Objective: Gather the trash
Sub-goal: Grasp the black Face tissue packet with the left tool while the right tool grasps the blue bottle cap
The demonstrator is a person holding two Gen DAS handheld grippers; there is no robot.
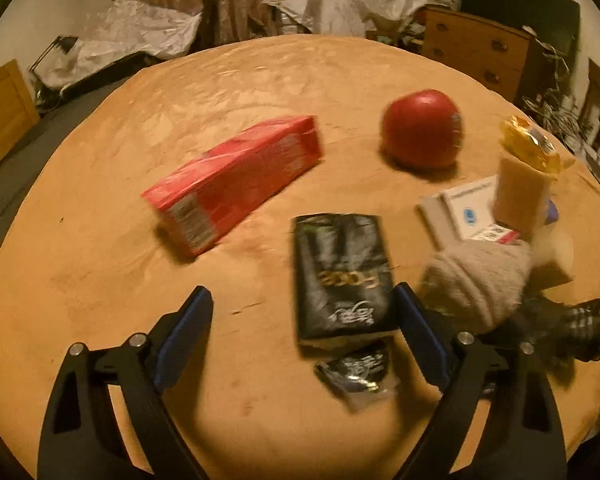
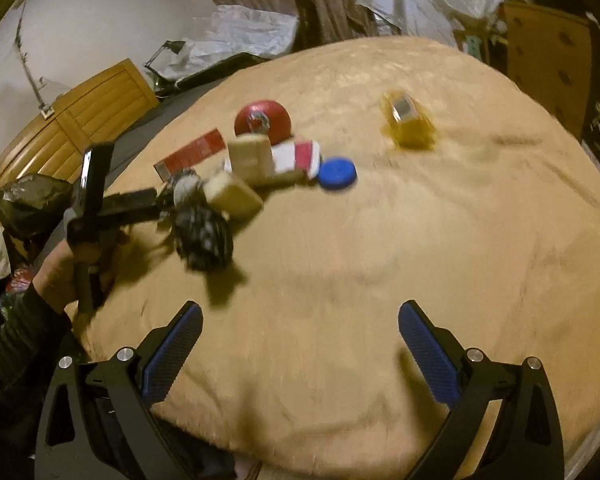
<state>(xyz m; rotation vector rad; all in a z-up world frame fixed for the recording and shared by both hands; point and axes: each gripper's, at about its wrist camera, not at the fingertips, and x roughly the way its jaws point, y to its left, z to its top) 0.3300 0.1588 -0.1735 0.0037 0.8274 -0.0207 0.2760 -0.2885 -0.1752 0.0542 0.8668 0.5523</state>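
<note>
In the left wrist view my left gripper (image 1: 304, 292) is open just above the tan table cloth (image 1: 100, 264). A black foil packet (image 1: 340, 276) lies flat between its fingers, close to the right pad, and neither pad presses on it. A small torn black wrapper (image 1: 356, 372) lies nearer the camera. A red carton (image 1: 236, 176) lies on its side further back. My right gripper (image 2: 300, 308) is open over bare cloth with nothing between its fingers. A crumpled black wrapper (image 2: 204, 236) and a blue lid (image 2: 336, 174) lie ahead of it to the left.
A red ball-shaped thing (image 1: 422, 134), a yellow wrapper (image 1: 530, 146), a beige block (image 1: 518, 196), a white box (image 1: 464, 208) and a beige cloth roll (image 1: 480, 280) crowd the right side. A hand (image 2: 60, 272) is at the table's left edge. Covered furniture and a drawer chest (image 1: 476, 52) stand behind.
</note>
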